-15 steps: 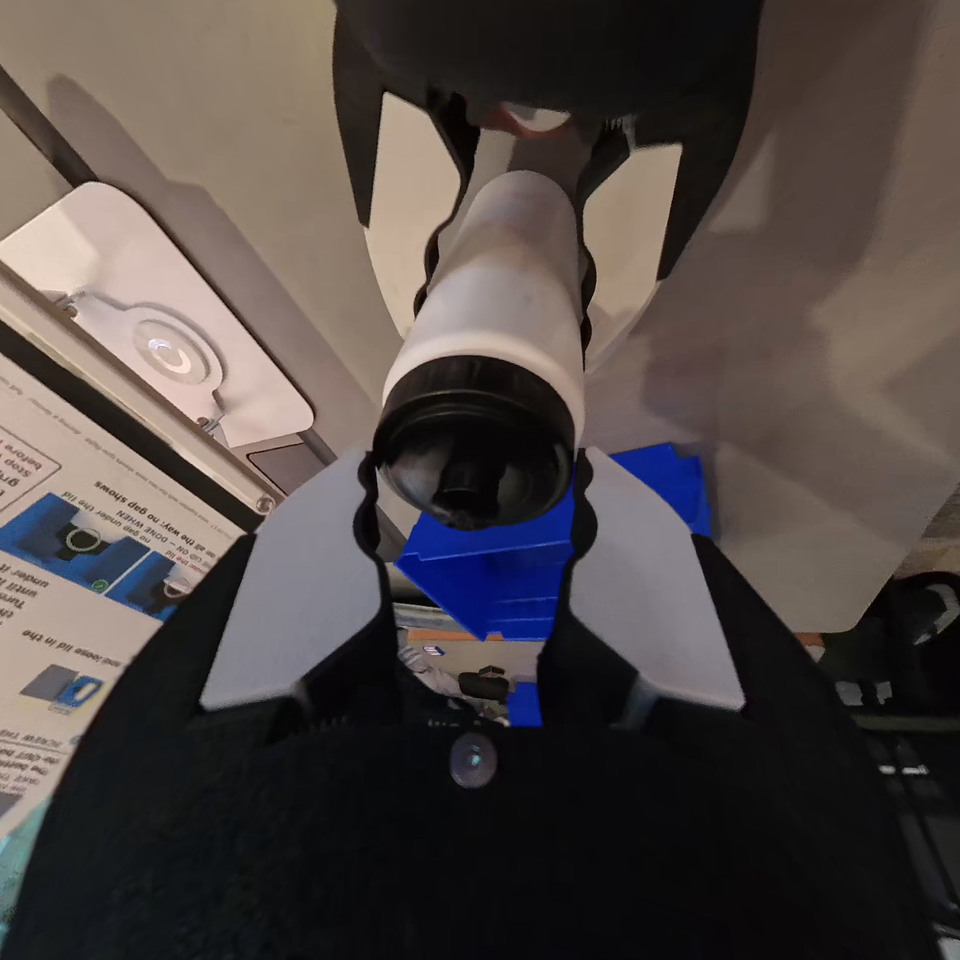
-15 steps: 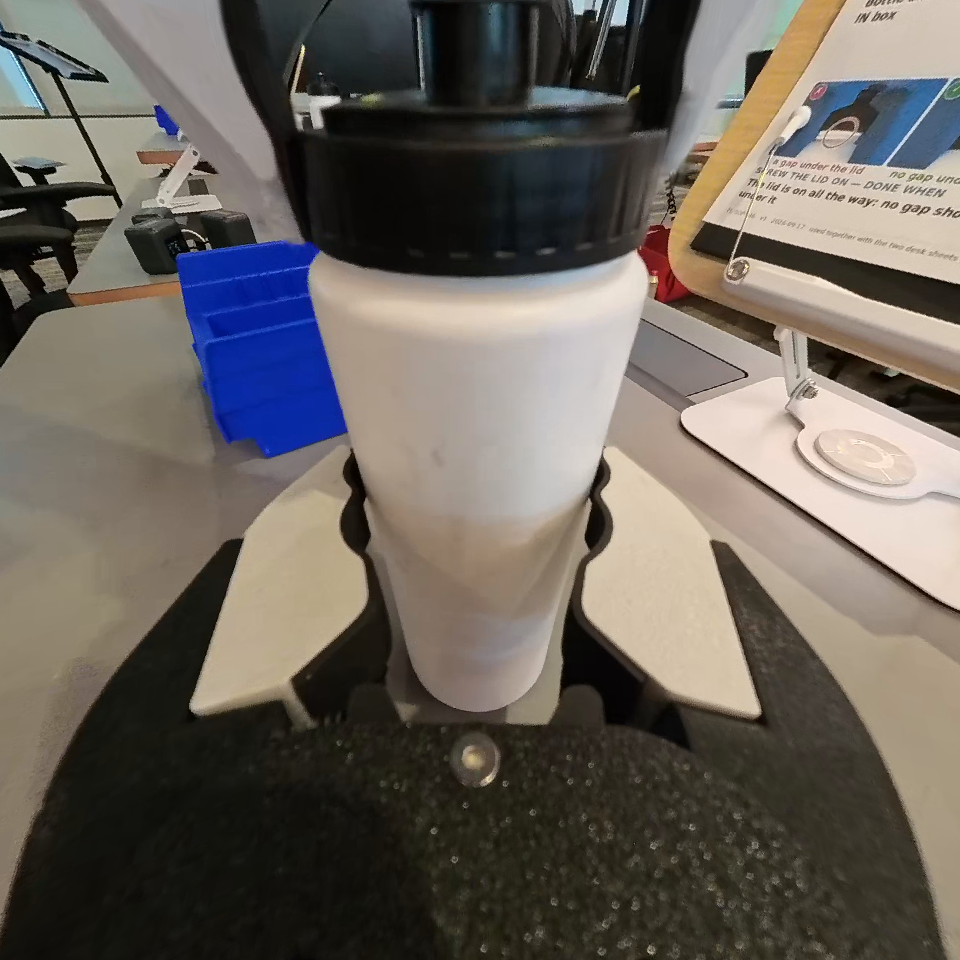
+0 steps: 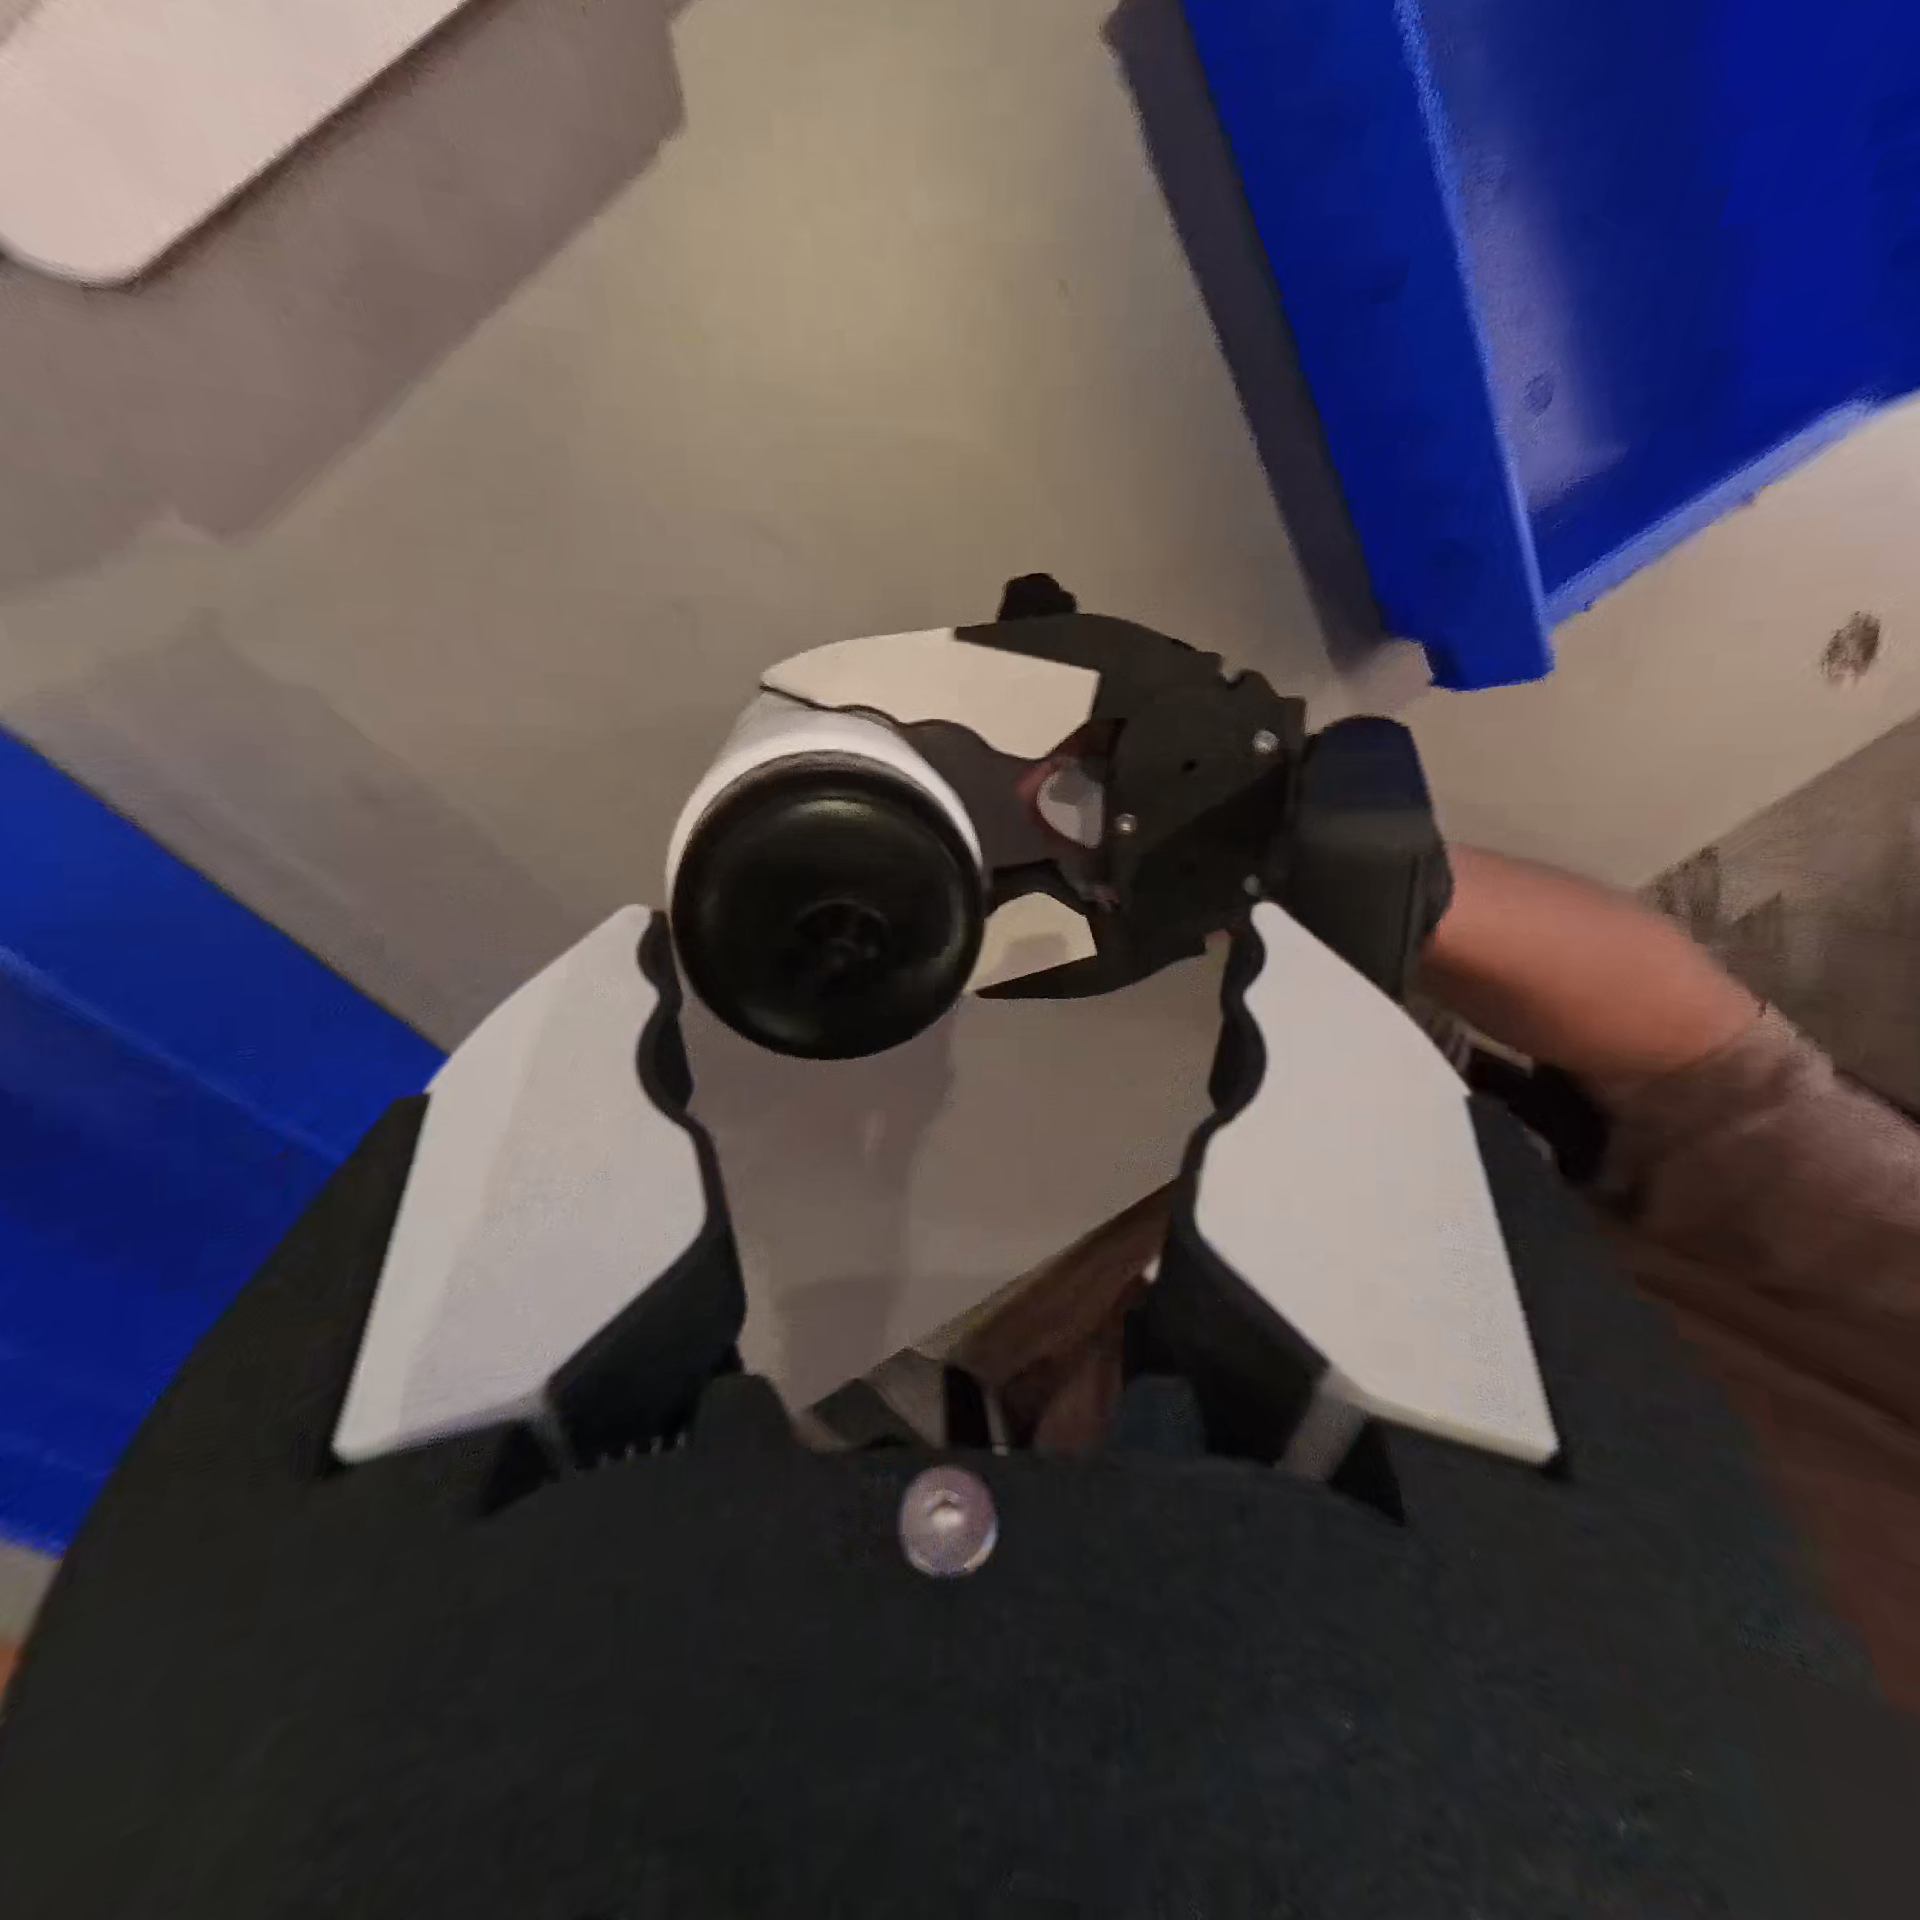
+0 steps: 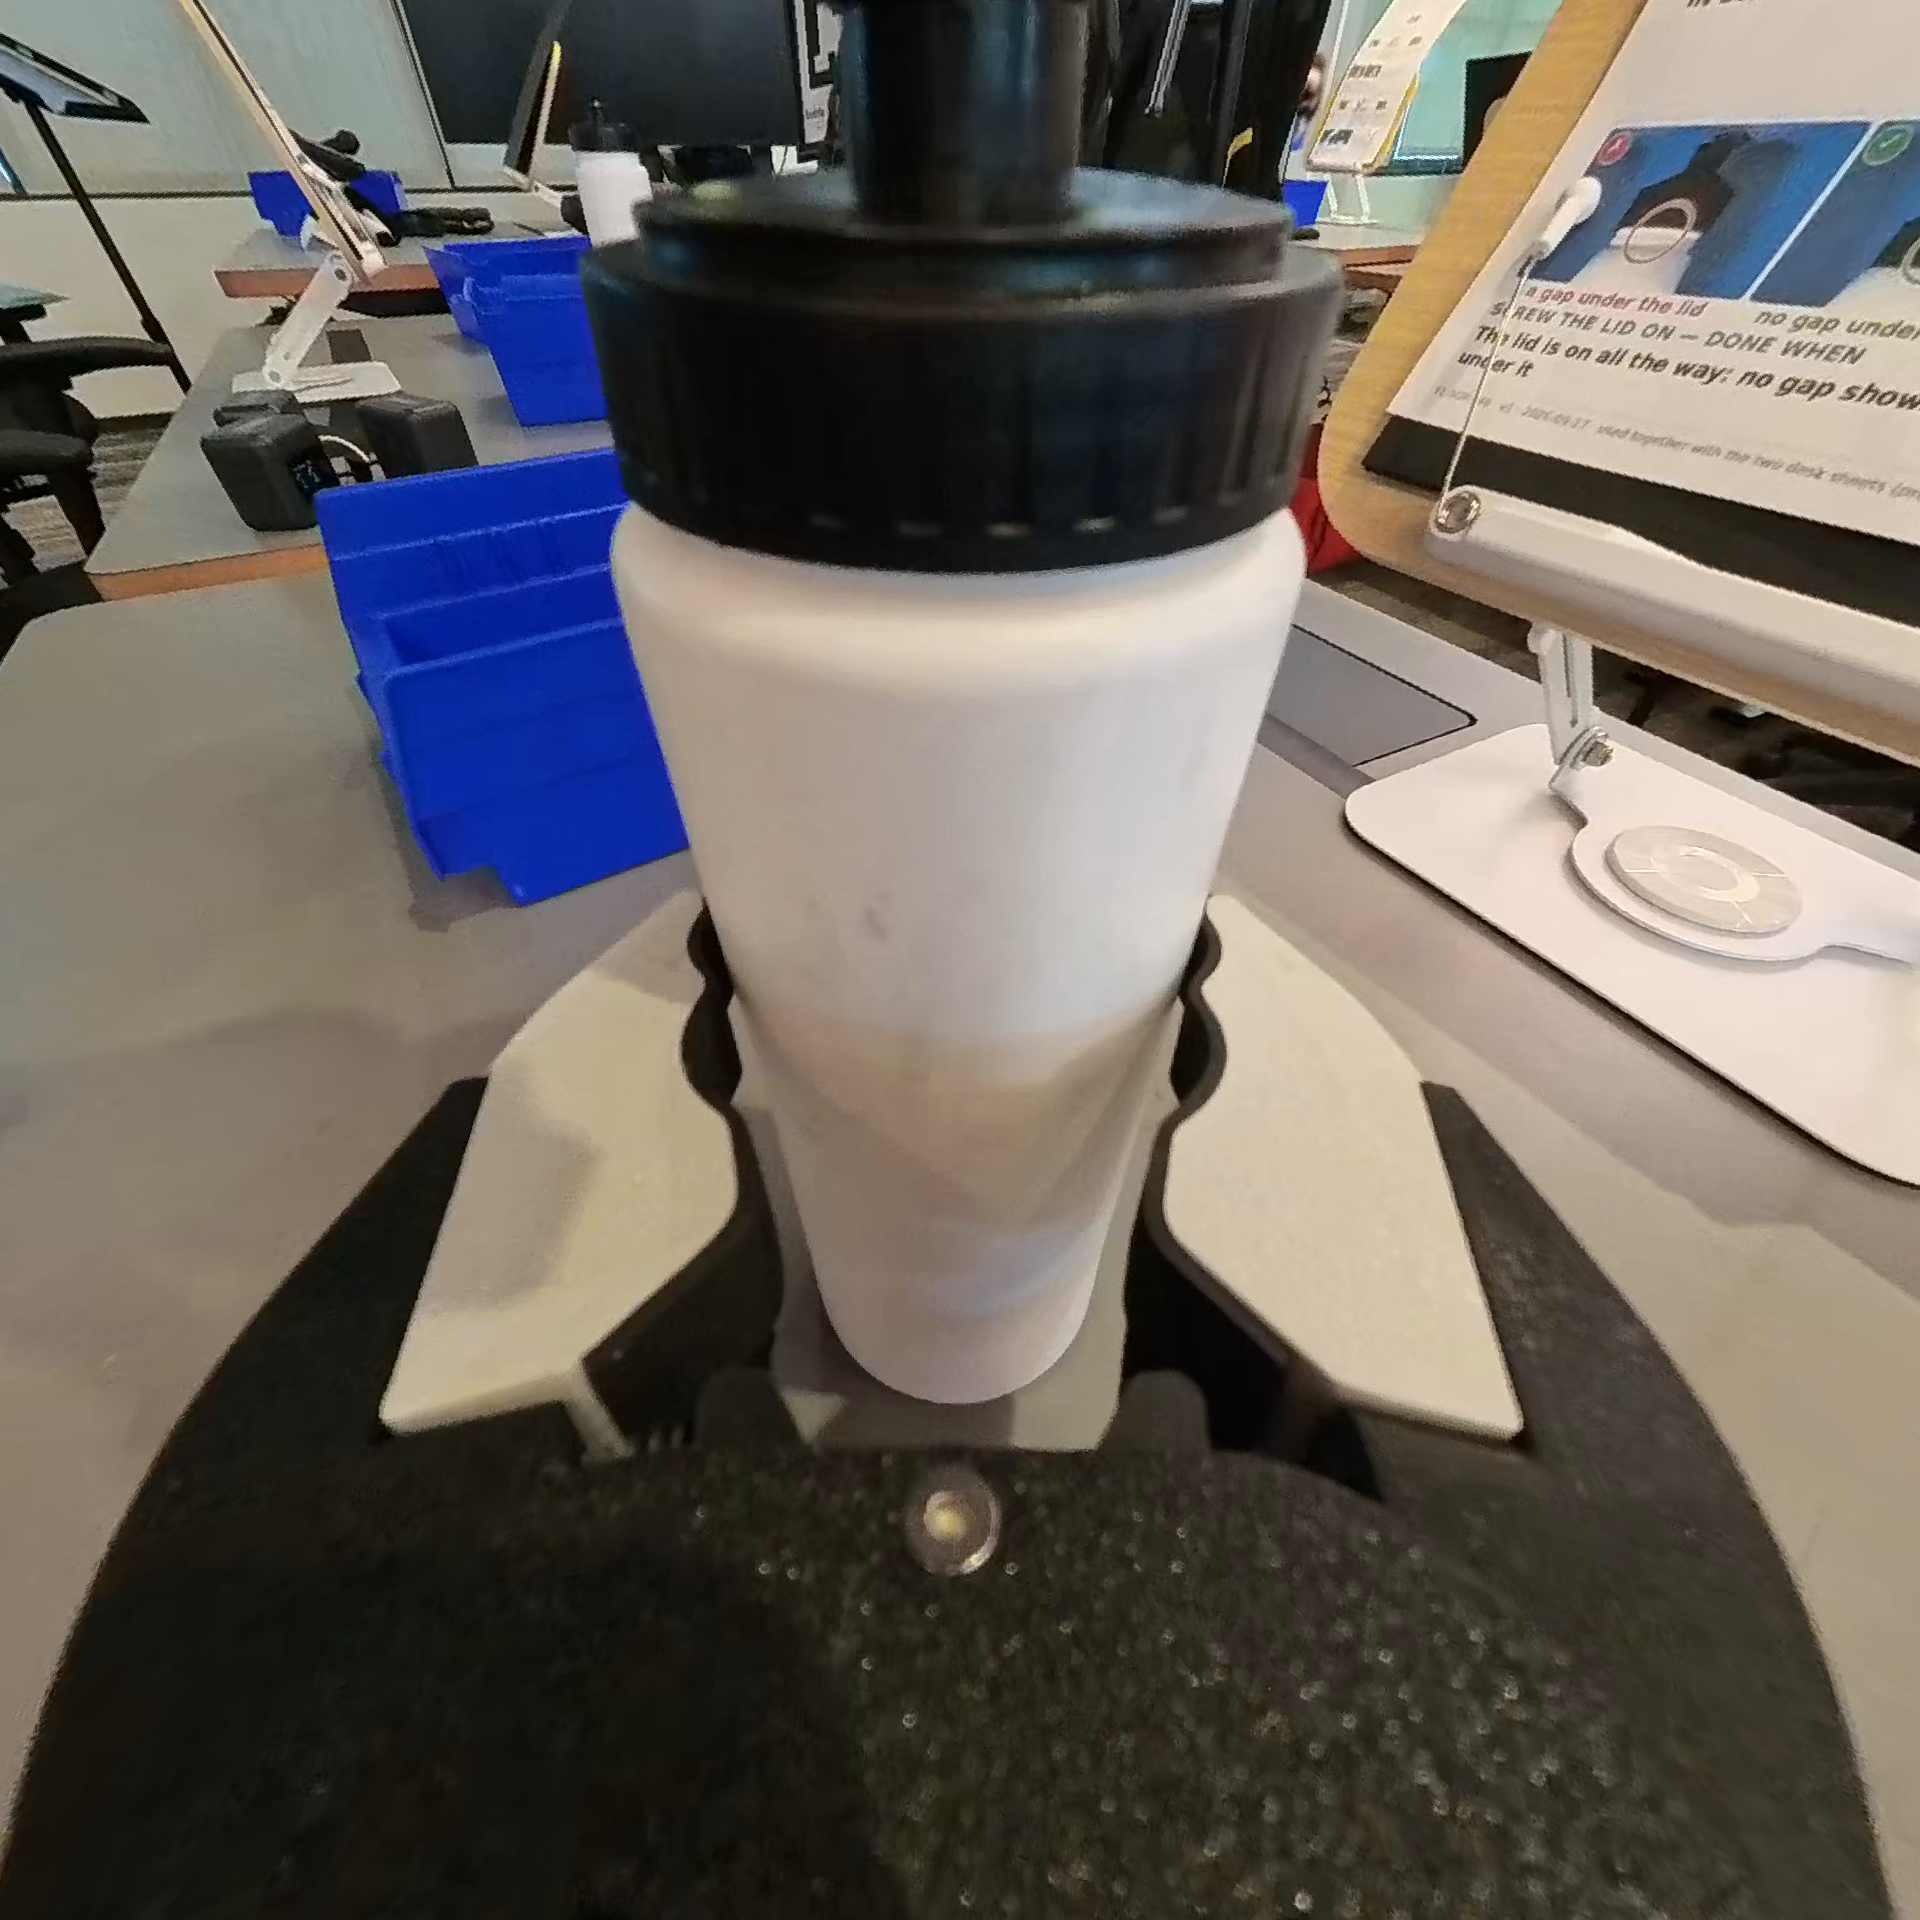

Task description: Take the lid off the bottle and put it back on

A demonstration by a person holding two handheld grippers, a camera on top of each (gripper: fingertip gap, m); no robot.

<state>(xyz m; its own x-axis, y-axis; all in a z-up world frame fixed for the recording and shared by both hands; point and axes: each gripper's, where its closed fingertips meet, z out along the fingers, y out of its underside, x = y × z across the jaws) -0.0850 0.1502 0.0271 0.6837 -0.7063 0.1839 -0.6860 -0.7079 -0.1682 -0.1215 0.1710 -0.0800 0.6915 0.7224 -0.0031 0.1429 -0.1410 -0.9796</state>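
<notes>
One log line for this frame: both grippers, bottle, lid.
left gripper: open, off lid | right gripper: clamped on bottle | lid: on bottle

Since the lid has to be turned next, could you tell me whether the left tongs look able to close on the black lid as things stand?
Probably yes. The left tongs stand open wide, nothing lies between them and the black lid, and the right tongs grip the white bottle lower down.

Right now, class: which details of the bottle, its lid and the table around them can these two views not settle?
- Bottle base, right wrist view: hidden by the right gripper.
- Lid spout top: cut off by the upper edge.
- Bottle side, left wrist view: hidden behind the lid.
- Blue bins, left wrist view: motion-blurred, contents unreadable.
</notes>
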